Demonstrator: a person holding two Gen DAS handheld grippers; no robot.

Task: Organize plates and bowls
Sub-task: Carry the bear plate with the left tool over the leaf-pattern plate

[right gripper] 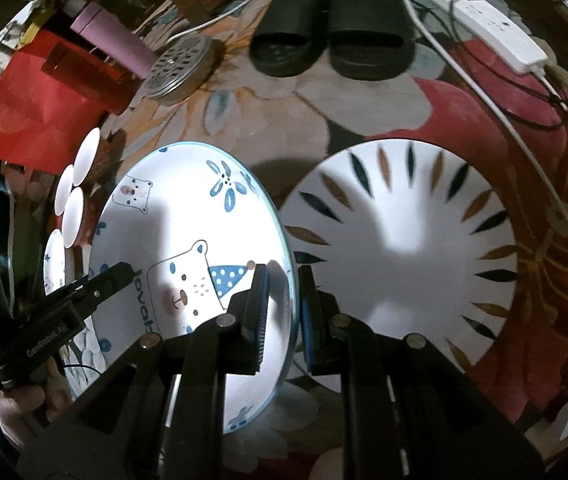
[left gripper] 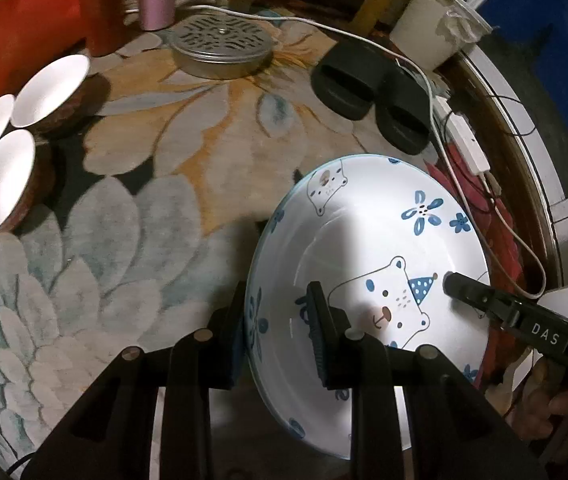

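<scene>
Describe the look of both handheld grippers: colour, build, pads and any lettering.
Both are black plastic. The left gripper has angular slotted arms with round pale pins and ribbed black pads backed in blue; seen from the right wrist, its body reads "GenRobot.AI". The right gripper is built the same; seen from the left wrist, its body reads "DAS".

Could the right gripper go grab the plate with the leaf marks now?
Probably not yet. The right gripper is shut on the bear plate, which the left gripper also holds. The leaf-pattern plate lies uncovered beside it.
</scene>
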